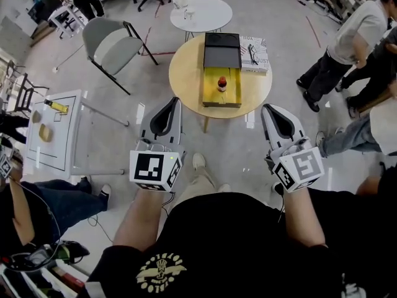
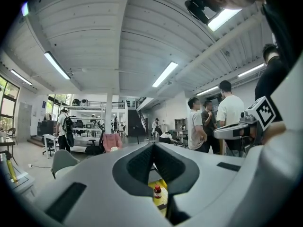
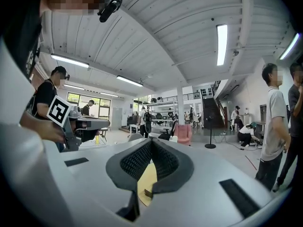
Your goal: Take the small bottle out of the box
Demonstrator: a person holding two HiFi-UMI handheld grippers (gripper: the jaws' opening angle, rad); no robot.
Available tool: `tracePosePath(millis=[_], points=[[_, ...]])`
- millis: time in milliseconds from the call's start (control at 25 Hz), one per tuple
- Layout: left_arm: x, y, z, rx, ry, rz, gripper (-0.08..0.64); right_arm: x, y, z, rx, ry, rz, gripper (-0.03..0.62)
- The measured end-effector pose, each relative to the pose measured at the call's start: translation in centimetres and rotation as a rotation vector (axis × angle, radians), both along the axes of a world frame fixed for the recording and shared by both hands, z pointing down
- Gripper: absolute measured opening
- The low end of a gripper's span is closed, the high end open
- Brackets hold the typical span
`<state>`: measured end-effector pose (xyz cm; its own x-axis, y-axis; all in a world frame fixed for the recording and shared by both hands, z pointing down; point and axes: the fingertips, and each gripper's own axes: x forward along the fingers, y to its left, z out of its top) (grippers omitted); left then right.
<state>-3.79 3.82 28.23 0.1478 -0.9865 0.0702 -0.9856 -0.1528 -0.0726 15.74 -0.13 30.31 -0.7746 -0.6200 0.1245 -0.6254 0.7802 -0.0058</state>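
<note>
Directly ahead of the person stood a round wooden table [image 1: 186,67], the largest thing in the head view. A grey folding chair [image 1: 108,39] stood to its left, and a smaller white round table [image 1: 211,11] stood behind it. On the wooden top lay a yellow box [image 1: 208,87], open, with its black lid [image 1: 222,49] thrown back on the far side. A white book [image 1: 257,58] lay just beside the lid at the right; its cover carried print too small to read.

The left gripper [image 1: 172,107] and the right gripper [image 1: 271,112] were held low on the near side of the table, well apart from the box. Each carried a cube [image 1: 155,169] with bold black-and-white square markers. In the two gripper views, each gripper's jaw tips met and neither gripped anything.

The person's black shirt bore a yellow emblem [image 1: 161,272] whose lettering could not be made out.

The small bottle [image 1: 221,83] stood upright inside the box, with a red cap, dark contents and an unreadable label. The left gripper view showed it far off through the gap behind the closed tips.
</note>
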Motion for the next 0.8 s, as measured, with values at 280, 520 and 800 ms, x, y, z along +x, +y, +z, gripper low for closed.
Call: tracePosePath(millis=[280, 520, 800], points=[[-0.9, -2.6, 0.0, -0.007, -0.006, 0.023, 0.015, -0.9, -2.1, 0.1, -0.007, 0.003, 0.017, 0.014], [-2.1, -4.8, 0.4, -0.016, -0.001, 0.035, 0.015, -2.1, -4.0, 0.4, -0.012, 0.007, 0.028, 0.015], [-3.3, -8.0, 1.0, -0.018, 0.003, 0.043, 0.015, -3.0, -6.9, 1.2, -0.026, 0.008, 0.039, 0.014]])
